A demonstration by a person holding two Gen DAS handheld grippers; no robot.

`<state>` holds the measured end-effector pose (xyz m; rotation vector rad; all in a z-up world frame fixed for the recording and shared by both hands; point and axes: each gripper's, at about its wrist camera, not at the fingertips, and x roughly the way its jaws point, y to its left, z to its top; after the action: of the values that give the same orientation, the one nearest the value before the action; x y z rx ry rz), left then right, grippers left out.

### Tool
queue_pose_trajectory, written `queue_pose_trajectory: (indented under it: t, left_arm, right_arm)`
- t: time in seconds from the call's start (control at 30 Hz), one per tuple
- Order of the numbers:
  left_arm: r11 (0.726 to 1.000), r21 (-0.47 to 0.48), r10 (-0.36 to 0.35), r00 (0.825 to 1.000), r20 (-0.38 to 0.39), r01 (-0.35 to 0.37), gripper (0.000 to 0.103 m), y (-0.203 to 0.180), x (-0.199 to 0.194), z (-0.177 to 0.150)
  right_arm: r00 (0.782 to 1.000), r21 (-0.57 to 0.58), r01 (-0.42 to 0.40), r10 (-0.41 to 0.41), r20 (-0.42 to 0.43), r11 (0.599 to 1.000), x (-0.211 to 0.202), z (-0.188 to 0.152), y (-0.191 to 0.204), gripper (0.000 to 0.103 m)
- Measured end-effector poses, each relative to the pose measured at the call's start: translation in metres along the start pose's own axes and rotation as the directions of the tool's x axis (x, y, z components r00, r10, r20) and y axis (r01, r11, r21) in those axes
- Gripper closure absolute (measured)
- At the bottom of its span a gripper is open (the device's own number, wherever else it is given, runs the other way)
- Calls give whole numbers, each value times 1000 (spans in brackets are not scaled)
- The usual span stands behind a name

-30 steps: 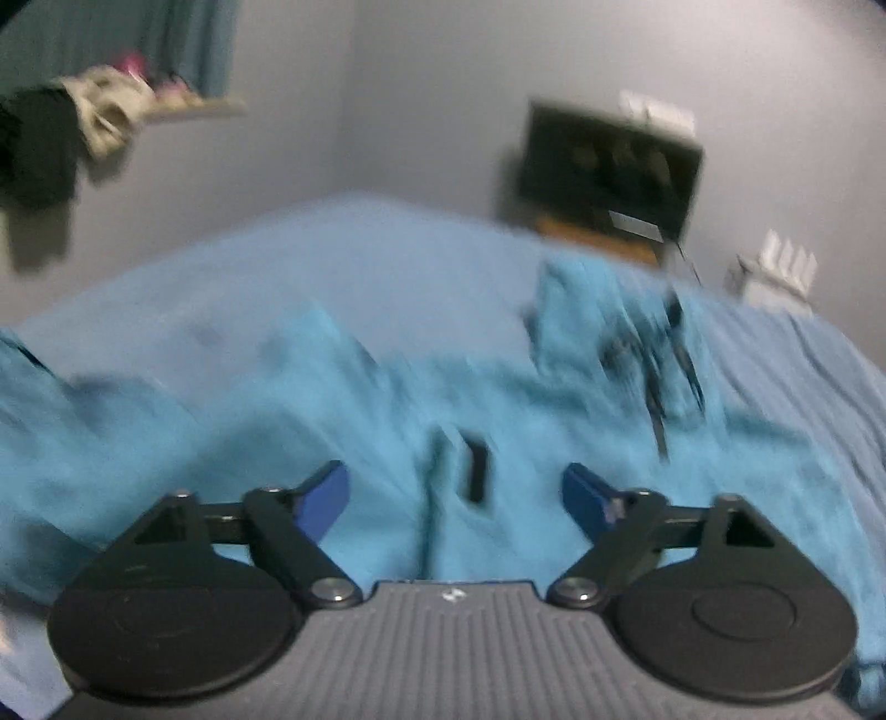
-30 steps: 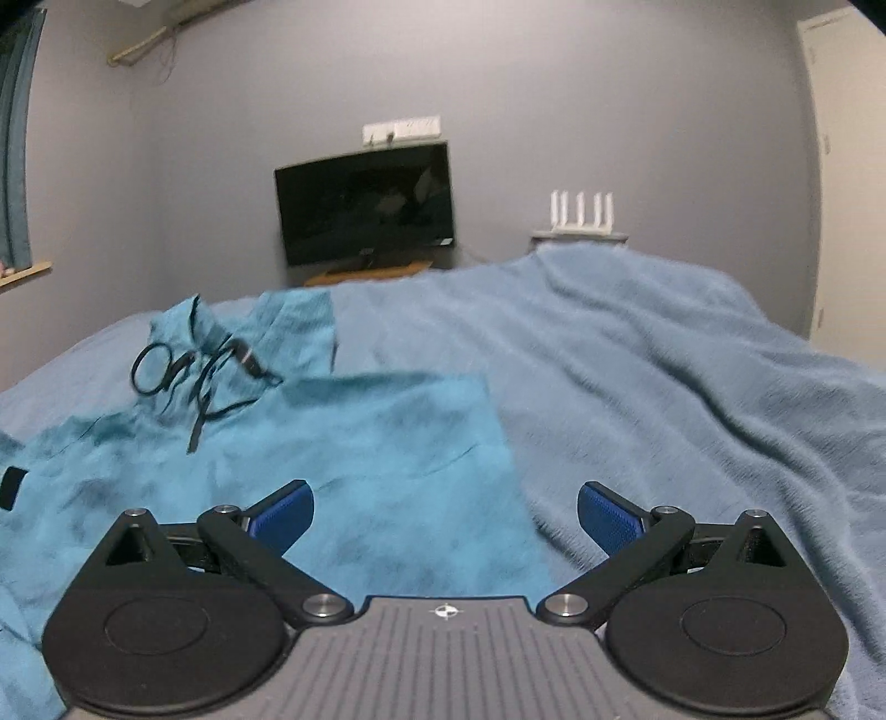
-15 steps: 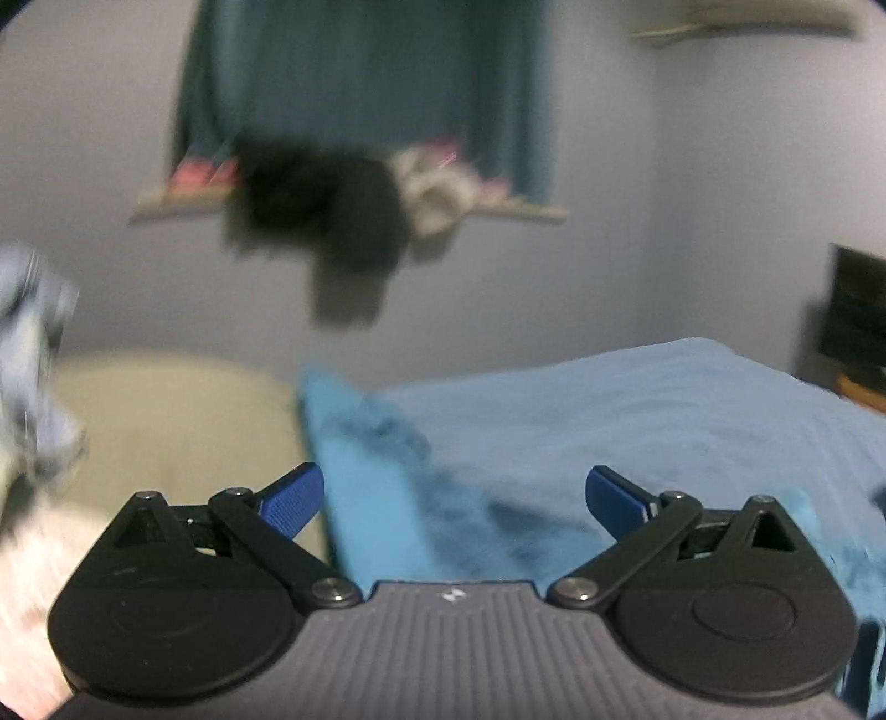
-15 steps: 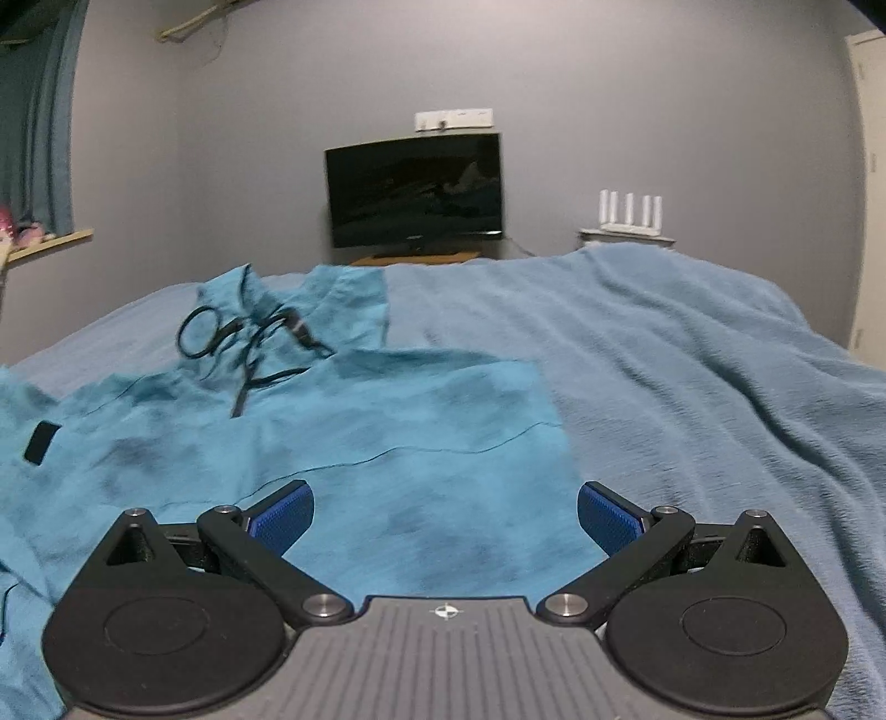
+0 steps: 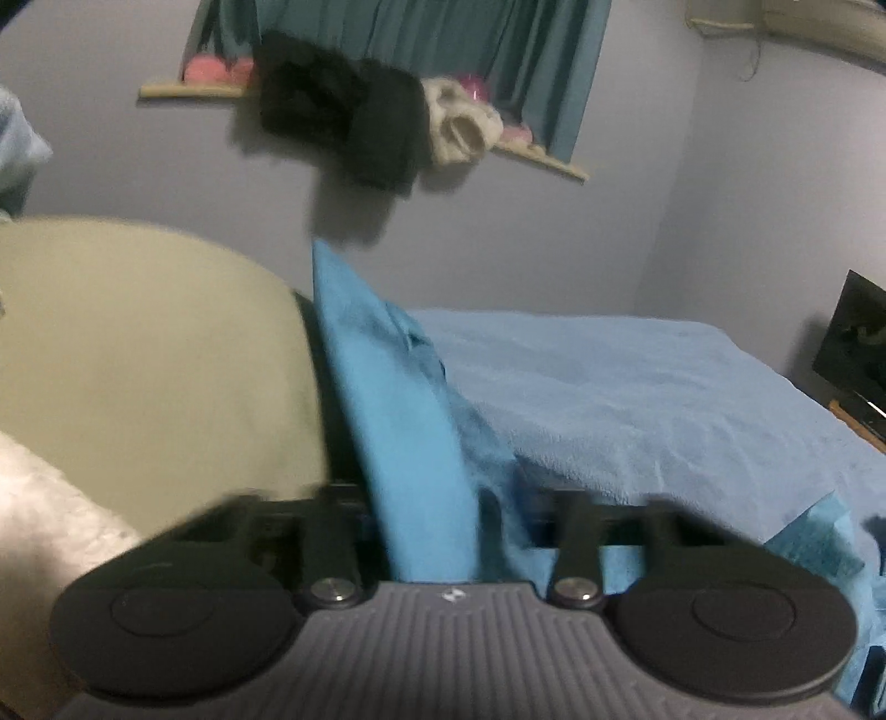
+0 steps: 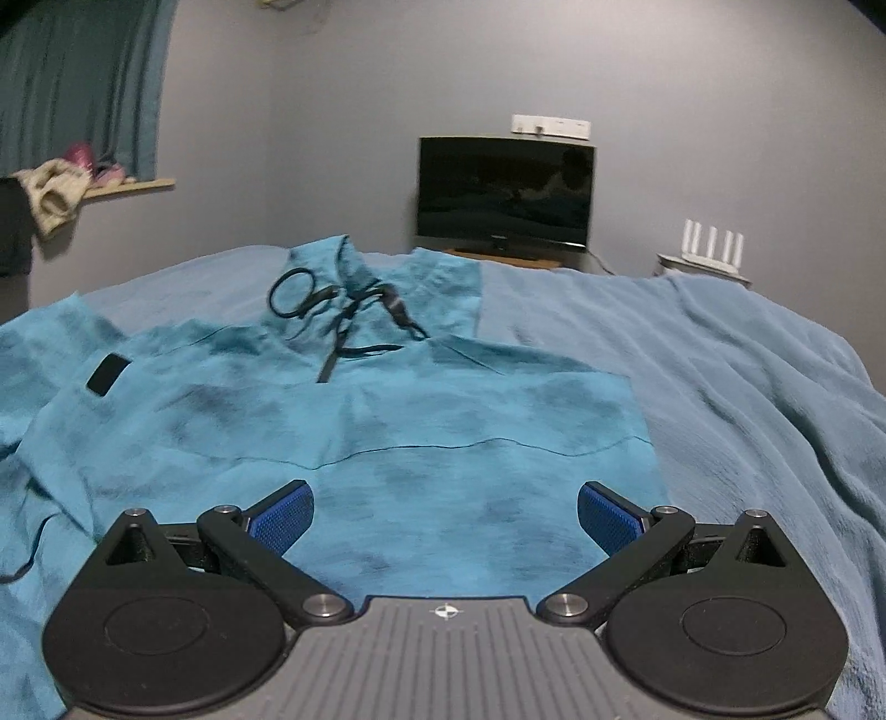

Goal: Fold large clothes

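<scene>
A teal hooded sweatshirt of soft mottled fabric (image 6: pixel 398 421) lies spread across the light blue fleece blanket (image 6: pixel 747 387) that covers the bed, its hood and black drawstring cord (image 6: pixel 343 310) toward the far end, where a dark flat-screen television (image 6: pixel 505 194) stands against the grey wall beside a white router with upright antennas (image 6: pixel 711 243). The right gripper (image 6: pixel 443 512) hangs low over the near hem of the sweatshirt, angled slightly downward, its blue-padded jaws spread wide with nothing between them and the cloth lying flat beneath. The left gripper (image 5: pixel 443 515), seen through its own motion-blurred camera, has just snapped its jaws together on a fold of the same teal fabric (image 5: pixel 387 410), which rises in a taut ridge out of the pinch toward a pale olive cushion-like mass (image 5: pixel 144 354) at the left; the finger pads themselves are buried in the cloth and cannot be made out. Behind, a wooden window ledge (image 5: pixel 531 155) under a teal curtain (image 5: pixel 398 44) carries a draped black garment (image 5: pixel 343 122), a cream knitted item (image 5: pixel 459 124) and some pink objects too blurred to identify. A small black patch (image 6: pixel 107 374) marks the sweatshirt's left side.
</scene>
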<state>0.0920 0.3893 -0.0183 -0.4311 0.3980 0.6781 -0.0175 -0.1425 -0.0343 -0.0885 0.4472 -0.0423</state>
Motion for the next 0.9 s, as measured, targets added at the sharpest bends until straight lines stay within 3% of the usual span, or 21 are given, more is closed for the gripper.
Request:
queue_pose_trajectory:
  t: [0.07,0.2,0.3,0.37,0.47,0.57,0.67,0.8,0.9]
  left_arm:
    - [997,-67,-42,999,-13,41,100,9,4,-2]
    - [991,-62,-112,992,56,115,103,-4,-17,1]
    - [980,-6,-196,973,124,198,103,-30,-41,3]
    - [964,36,-265,949,171,263,103,-52,-63,3]
    - [926,88,-377,897,229,367,103,-83,-95,2]
    - [864,111,-502,825,259,491,103,-114,-129,-5]
    - [798,203,-603,756,254,568,103,-152,-161,-23]
    - [669,346,-736,651,186,657,103,-199,-199,-60]
    - [548,395,-820,567,79,737,103,-228,-217,-92]
  right_arm:
    - [1000,-13,-3,3,5,1000,-1,0,3,0]
    - [1000,-19,-8,8,10,1000,-3,1,5,0]
    - [1000,-29,-12,12,16,1000,-4,1,7,0]
    - [1000,-33,-14,14,19,999,-4,1,9,0]
    - [1000,-40,-16,17,20,999,-6,0,10,0]
    - [1000,-49,-18,19,20,999,-8,-1,10,0]
    - [1000,-52,-19,20,19,998,-9,-2,11,0]
    - [1000,-55,-24,25,19,998,-9,-2,12,0]
    - [999,-62,-29,30,17,998,-9,-3,13,0]
